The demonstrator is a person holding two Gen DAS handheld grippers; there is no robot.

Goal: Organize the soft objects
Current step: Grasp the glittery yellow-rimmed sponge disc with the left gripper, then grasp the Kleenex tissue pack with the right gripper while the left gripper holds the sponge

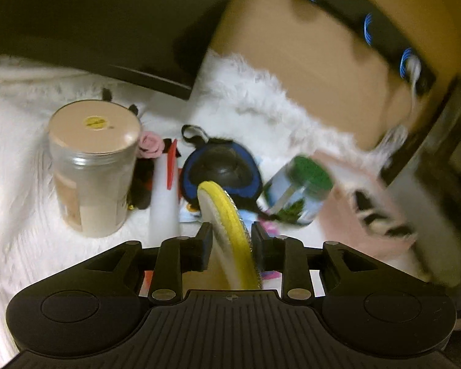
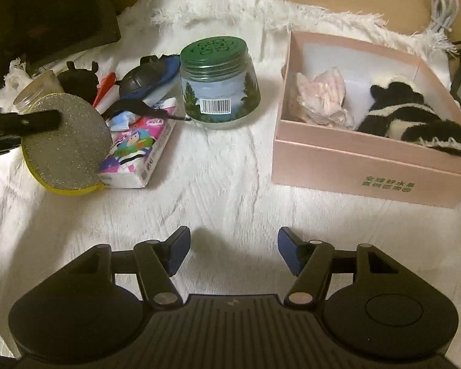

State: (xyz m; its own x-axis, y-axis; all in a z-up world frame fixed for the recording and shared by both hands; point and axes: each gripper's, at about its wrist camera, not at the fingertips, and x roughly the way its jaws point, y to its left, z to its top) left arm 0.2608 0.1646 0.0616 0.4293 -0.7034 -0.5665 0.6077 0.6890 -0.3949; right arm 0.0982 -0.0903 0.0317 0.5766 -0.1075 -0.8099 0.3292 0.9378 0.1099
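White fluffy cloth [image 2: 218,178] covers the worktop under both tongs. Left tongs [image 1: 232,243] are clamped on a round sponge [image 1: 227,230], yellow-edged with a glittery grey face, held on edge just above the cloth; its lower part is hidden behind the tool body. Right tongs [image 2: 233,250] stand wide apart, holding nothing, low over bare cloth. Ahead of the sponge, a cluttered heap partly covers itself: a tissue pack [image 2: 138,150], a black-and-blue pouch [image 2: 147,80], a dark plush [image 2: 80,80] hard to make out. A green-lidded jar [image 2: 219,83] stands beside the heap. Well right, a pink box [image 2: 353,166] holds a black-and-white plush [image 2: 415,120] and a pale pink soft item [image 2: 322,98]. The left wrist view is motion-blurred.
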